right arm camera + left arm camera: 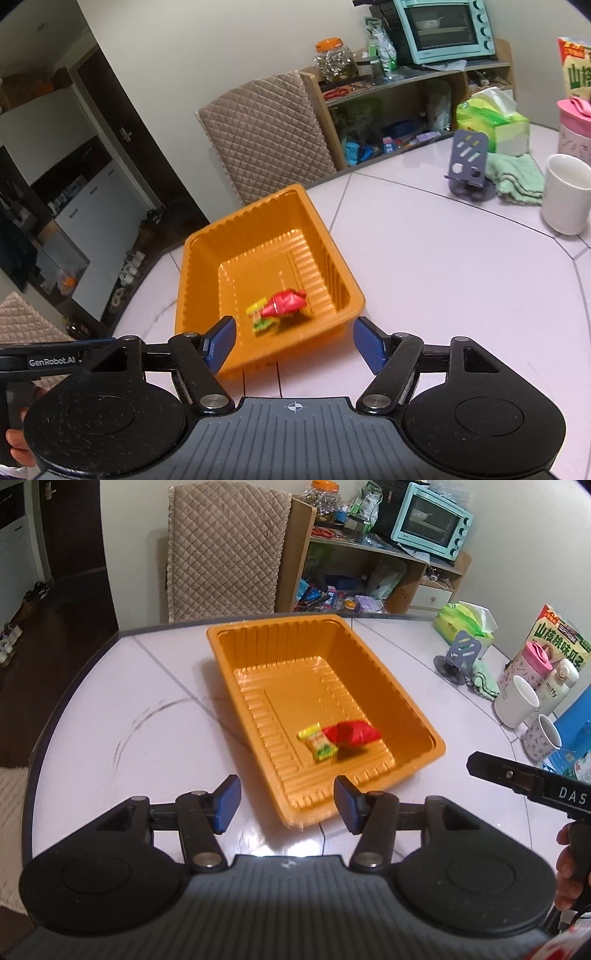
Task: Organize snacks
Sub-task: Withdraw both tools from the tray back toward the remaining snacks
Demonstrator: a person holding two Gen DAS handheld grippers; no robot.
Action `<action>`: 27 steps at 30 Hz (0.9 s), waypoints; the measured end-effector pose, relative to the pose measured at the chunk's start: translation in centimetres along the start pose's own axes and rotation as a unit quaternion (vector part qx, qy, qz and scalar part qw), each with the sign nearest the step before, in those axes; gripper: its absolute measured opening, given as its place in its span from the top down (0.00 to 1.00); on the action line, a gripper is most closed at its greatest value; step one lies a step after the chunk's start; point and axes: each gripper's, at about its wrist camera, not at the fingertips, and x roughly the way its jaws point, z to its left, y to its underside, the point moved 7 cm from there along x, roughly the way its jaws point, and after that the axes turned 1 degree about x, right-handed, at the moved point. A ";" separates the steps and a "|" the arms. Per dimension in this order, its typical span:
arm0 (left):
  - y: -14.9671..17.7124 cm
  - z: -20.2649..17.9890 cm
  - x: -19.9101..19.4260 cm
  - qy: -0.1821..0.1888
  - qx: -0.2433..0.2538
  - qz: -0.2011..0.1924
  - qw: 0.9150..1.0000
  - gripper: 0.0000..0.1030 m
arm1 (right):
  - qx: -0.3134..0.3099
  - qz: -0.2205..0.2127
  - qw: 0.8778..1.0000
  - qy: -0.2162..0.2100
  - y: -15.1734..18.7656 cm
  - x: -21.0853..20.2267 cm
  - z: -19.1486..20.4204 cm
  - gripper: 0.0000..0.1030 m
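An orange plastic tray (391, 664) sits on the white table. In its near end lie a red snack packet (352, 733) and a yellow-green candy packet (319, 743), side by side. My left gripper (288, 805) is open and empty, above the tray's near rim. In the right wrist view the same tray (332, 240) holds the red packet (286, 302) and the yellow-green packet (260, 316), both blurred. My right gripper (293, 347) is open and empty, over the tray's near edge. The right gripper's body (528, 779) shows at the left view's right edge.
On the table to the right stand white mugs (519, 701), a pink-lidded bottle (532, 661), a snack box (557, 638), a green tissue pack (491, 122), a phone stand (469, 162) and a green cloth (517, 177). A quilted chair (225, 550) and a shelf with an oven (430, 520) stand behind.
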 end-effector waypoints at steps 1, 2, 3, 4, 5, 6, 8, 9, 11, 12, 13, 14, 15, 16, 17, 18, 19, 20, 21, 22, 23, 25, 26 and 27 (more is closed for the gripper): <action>0.5 0.0 -0.3 0.000 -0.001 0.001 1.000 0.50 | -0.001 0.001 1.000 0.003 0.3 -0.5 0.1 0.32; 0.9 0.0 -0.7 0.001 -0.001 0.002 1.000 0.50 | -0.001 0.002 1.000 0.006 0.6 -0.9 0.2 0.32; 1.4 -0.1 -1.1 0.001 -0.001 0.003 1.000 0.50 | 0.000 0.003 1.000 0.008 0.9 -1.4 0.2 0.32; 1.8 -0.2 -1.4 0.003 -0.001 0.004 1.000 0.50 | 0.000 0.005 1.000 0.010 1.2 -1.8 0.3 0.32; 2.3 -0.3 -1.8 0.004 -0.001 0.006 1.000 0.50 | 0.000 0.006 1.000 0.011 1.6 -2.2 0.4 0.31; 2.6 -0.3 -2.1 0.006 -0.001 0.007 1.000 0.50 | -0.001 0.007 1.000 0.013 1.9 -2.6 0.5 0.31; 3.4 -0.5 -2.8 0.010 0.000 0.008 1.000 0.50 | -0.001 0.009 1.000 0.016 2.6 -3.3 0.7 0.31; 3.8 -0.6 -3.1 0.011 0.000 0.009 1.000 0.50 | -0.001 0.010 1.000 0.018 2.9 -3.7 0.7 0.31; 4.4 -0.9 -3.7 0.015 0.003 0.010 1.000 0.50 | 0.000 0.012 1.000 0.020 3.5 -4.4 0.9 0.31; 4.8 -1.0 -3.9 0.016 0.004 0.010 1.000 0.50 | 0.000 0.013 1.000 0.020 3.9 -4.8 1.0 0.31; 5.1 -1.1 -4.1 0.018 0.004 0.011 1.000 0.50 | 0.000 0.014 1.000 0.021 4.2 -5.0 1.1 0.31; 5.4 -1.3 -4.3 0.020 0.005 0.011 1.000 0.50 | 0.000 0.016 1.000 0.022 4.6 -5.3 1.2 0.31; 5.8 -1.4 -4.6 0.022 0.006 0.012 1.000 0.50 | 0.001 0.017 1.000 0.023 4.9 -5.6 1.2 0.31; 6.1 -1.5 -4.8 0.024 0.007 0.012 1.000 0.50 | 0.001 0.019 1.000 0.024 5.2 -5.8 1.1 0.31; 6.4 -1.6 -4.9 0.025 0.008 0.013 1.000 0.50 | 0.002 0.020 0.999 0.026 5.5 -6.1 1.1 0.31; 6.6 -1.8 -5.1 0.027 0.009 0.015 0.999 0.50 | 0.003 0.021 0.999 0.027 5.8 -6.3 1.1 0.31; 6.9 -1.9 -5.2 0.028 0.010 0.016 0.999 0.50 | 0.004 0.022 0.999 0.029 6.2 -6.6 1.1 0.31; 7.2 -2.0 -5.3 0.030 0.011 0.017 0.999 0.50 | 0.005 0.023 0.999 0.030 6.5 -6.8 1.1 0.31; 7.4 -2.2 -5.5 0.032 0.012 0.018 0.999 0.50 | 0.006 0.024 0.999 0.031 6.8 -7.0 1.1 0.31; 7.8 -2.3 -5.6 0.033 0.014 0.019 0.999 0.50 | 0.008 0.026 0.999 0.032 7.2 -7.3 1.1 0.31; 8.1 -2.4 -5.7 0.034 0.015 0.020 0.999 0.50 | 0.009 0.027 0.999 0.033 7.5 -7.5 1.1 0.31; 8.7 -2.6 -5.9 0.038 0.019 0.024 0.999 0.50 | 0.012 0.031 0.999 0.036 8.2 -7.9 0.9 0.31; 9.1 -2.7 -6.0 0.039 0.022 0.025 0.999 0.50 | 0.012 0.033 0.999 0.038 8.6 -8.1 0.9 0.31; 9.4 -2.8 -6.1 0.040 0.024 0.027 0.999 0.50 | 0.012 0.036 0.999 0.040 9.0 -8.3 0.8 0.31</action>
